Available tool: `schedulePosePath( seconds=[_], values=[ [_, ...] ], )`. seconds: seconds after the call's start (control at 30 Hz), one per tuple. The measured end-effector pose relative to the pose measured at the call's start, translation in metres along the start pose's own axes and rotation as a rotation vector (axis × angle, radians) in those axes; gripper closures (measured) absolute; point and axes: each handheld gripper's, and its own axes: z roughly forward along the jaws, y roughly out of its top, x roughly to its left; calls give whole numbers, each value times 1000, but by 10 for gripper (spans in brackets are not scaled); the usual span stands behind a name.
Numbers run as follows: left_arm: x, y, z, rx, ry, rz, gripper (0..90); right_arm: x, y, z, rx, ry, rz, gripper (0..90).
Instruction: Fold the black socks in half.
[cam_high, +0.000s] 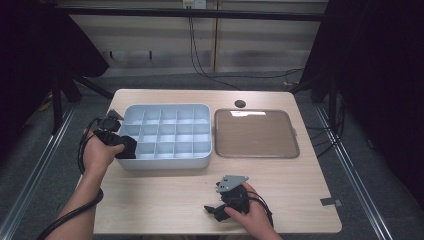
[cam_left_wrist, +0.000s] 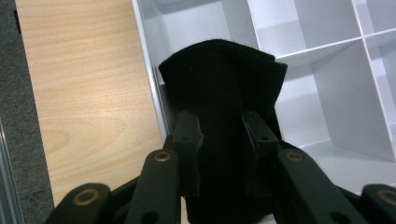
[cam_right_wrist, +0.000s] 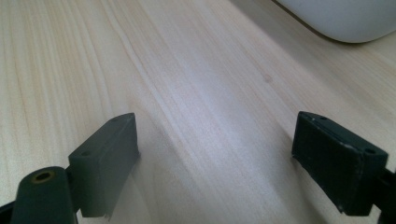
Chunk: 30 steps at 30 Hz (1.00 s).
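Pinching a folded black cloth (cam_left_wrist: 223, 93) over the divided tray's (cam_high: 167, 162) corner cell by the bench's left edge, the left gripper (cam_left_wrist: 223, 135) risks snagging a divider; the right gripper's (cam_right_wrist: 229, 158) fingers rest spread.

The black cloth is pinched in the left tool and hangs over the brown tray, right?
Not quite. The black cloth is pinched in the left tool, but it hangs over the near-left corner of the white compartment box, not the brown tray. The left gripper view shows white dividers just behind the cloth, and the high view shows the tray lying apart to the right.
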Motion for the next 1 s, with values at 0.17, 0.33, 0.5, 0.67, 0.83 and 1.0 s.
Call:
schedulePosePath(
  seconds=[0.17, 0.33, 0.5, 0.67, 0.83, 1.0],
  values=[
    [-1, 0, 0, -2, 4, 4, 707, 0, 0, 0, 0, 0, 0, 138],
    [-1, 0, 0, -1, 2, 6, 702, 0, 0, 0, 0, 0, 0, 138],
    [1, -1, -1, -10, -12, -4, 680, 0, 0, 0, -1, 0, -2, 138],
    [4, 0, -5, -10, -28, -8, 664, 0, 0, 0, -1, 0, -2, 138],
    [4, 2, -11, -18, -32, -7, 631, 0, 0, 0, -3, -1, -4, 138],
    [4, 4, -16, -33, -37, -12, 601, 0, 0, 0, -3, -1, -4, 138]
  ],
)
